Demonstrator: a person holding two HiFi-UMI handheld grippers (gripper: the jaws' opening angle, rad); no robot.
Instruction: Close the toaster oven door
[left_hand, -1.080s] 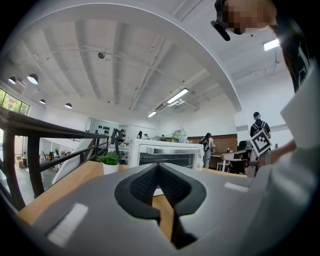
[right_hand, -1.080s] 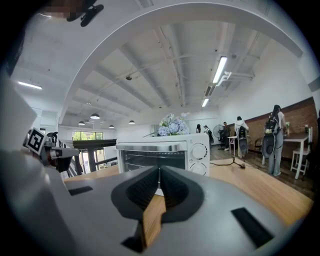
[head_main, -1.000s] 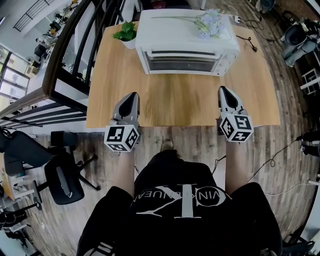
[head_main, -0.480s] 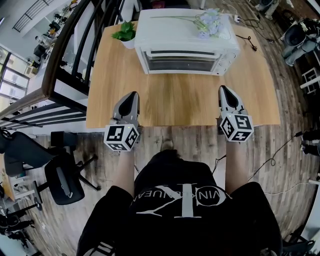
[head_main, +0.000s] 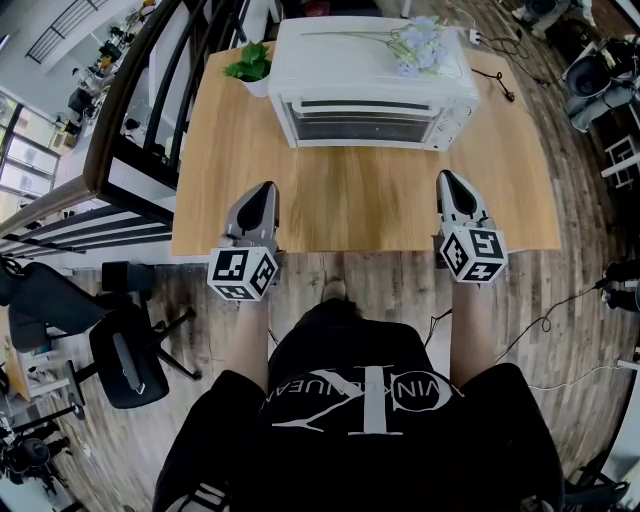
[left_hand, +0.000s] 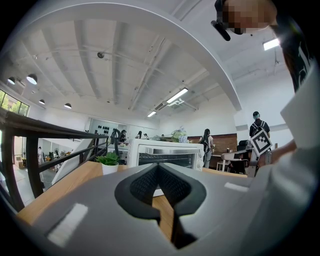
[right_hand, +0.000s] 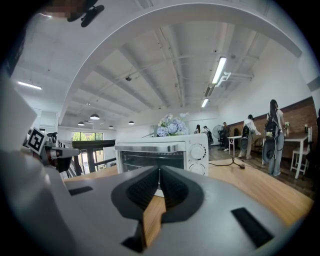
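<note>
Evidently nothing has changed over the last second. In the head view the left gripper (head_main: 263, 190) and the right gripper (head_main: 446, 180) sit exactly where they sat in the 2 earlier frames, and the toaster oven (head_main: 372, 85) has not shifted on the table (head_main: 360, 210).

Its door (head_main: 365, 125) stands upright and flush against the white body, with the handle bar along its top edge. Both gripper views show the same flat glass front. My reading is that the door is already shut, so the task looks finished, or else it has not yet been set up. Either way, nothing seems to be under way.

The oven stands at the far side of the table, well apart from both grippers. A potted plant (head_main: 252, 68) stands just beside its left corner, and flowers (head_main: 420, 45) lie on its roof.

As for pose, the 2 grippers hover over the table's near edge, 1 on each side of the person's body. They are roughly parallel and close to level, and both point straight toward the oven. In each gripper view the dark pads (left_hand: 159, 172) (right_hand: 159, 175) are pressed together at their tips, with nothing between them. Only bare wood shows through the notch below.
</note>
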